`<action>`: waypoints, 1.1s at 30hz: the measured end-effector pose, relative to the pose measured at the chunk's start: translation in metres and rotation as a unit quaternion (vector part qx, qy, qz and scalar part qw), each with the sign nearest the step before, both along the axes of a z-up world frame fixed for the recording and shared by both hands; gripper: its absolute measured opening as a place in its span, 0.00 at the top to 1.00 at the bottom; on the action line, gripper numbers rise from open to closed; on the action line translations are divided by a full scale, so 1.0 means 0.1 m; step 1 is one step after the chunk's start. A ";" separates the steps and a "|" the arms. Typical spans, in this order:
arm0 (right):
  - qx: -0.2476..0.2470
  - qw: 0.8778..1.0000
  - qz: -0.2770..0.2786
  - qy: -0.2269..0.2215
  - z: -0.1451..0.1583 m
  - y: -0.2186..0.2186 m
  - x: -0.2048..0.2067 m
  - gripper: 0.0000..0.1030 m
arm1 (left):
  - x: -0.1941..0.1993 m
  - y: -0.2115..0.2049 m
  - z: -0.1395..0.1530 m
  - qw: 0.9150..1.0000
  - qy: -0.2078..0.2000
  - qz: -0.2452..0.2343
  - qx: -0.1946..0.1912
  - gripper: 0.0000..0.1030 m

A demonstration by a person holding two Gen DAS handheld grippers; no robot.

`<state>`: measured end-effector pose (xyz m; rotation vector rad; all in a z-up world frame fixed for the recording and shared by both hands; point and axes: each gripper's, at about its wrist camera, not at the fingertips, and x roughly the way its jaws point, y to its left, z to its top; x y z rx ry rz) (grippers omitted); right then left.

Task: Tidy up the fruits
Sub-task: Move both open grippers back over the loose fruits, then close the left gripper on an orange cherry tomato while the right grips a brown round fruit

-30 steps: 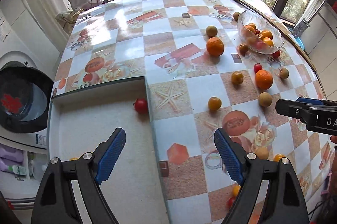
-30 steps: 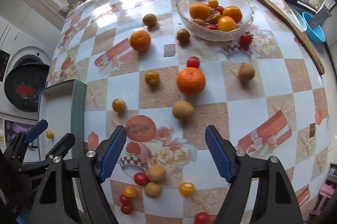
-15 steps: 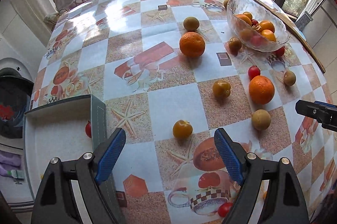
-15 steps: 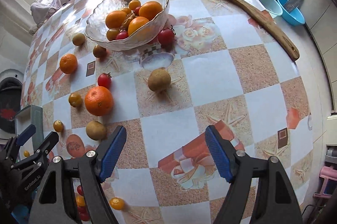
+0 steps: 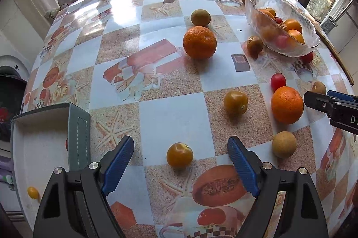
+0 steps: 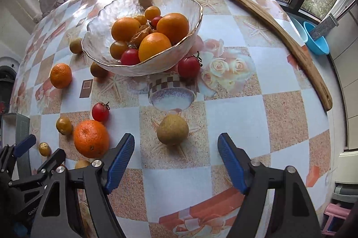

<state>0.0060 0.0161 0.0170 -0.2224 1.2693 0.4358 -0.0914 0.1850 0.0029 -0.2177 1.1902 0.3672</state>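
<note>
Loose fruit lies on a tiled-pattern table. My left gripper (image 5: 180, 165) is open and empty, with a small yellow tomato (image 5: 179, 155) just ahead between its fingers. My right gripper (image 6: 176, 161) is open and empty, with a brown round fruit (image 6: 172, 129) just ahead of it. A glass bowl (image 6: 98, 45) holds oranges and tomatoes; it also shows in the left wrist view (image 5: 264, 5). Oranges (image 5: 199, 42) (image 6: 91, 138) and red tomatoes (image 6: 100, 112) lie around.
A white tray with a grey rim (image 5: 78, 128) sits at the table's left edge, holding a small yellow fruit (image 5: 33, 192). A long curved wooden piece (image 6: 268, 20) lies along the far right edge. Blue basins (image 6: 316, 38) stand beyond it.
Both grippers have moved forward and to the right across the table. The left one left the tray for the yellow tomato; the right one swung toward the bowl and the brown fruit.
</note>
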 end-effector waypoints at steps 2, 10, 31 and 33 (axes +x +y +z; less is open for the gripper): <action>-0.007 1.000 0.000 -0.011 0.01 0.03 0.00 0.38 | 0.00 0.01 0.00 1.000 -0.001 0.003 -0.004 0.16; -0.013 1.000 0.005 -0.021 0.03 0.06 0.08 0.72 | 0.01 -0.08 0.05 1.000 -0.009 -0.005 -0.023 0.52; 0.042 0.999 0.005 0.004 0.32 -0.15 -0.28 0.72 | -0.32 0.05 0.42 0.996 -0.047 0.004 -0.076 0.79; 0.045 0.999 0.009 0.005 0.36 -0.13 -0.33 0.72 | -0.37 0.06 0.49 0.996 -0.052 0.004 -0.077 0.79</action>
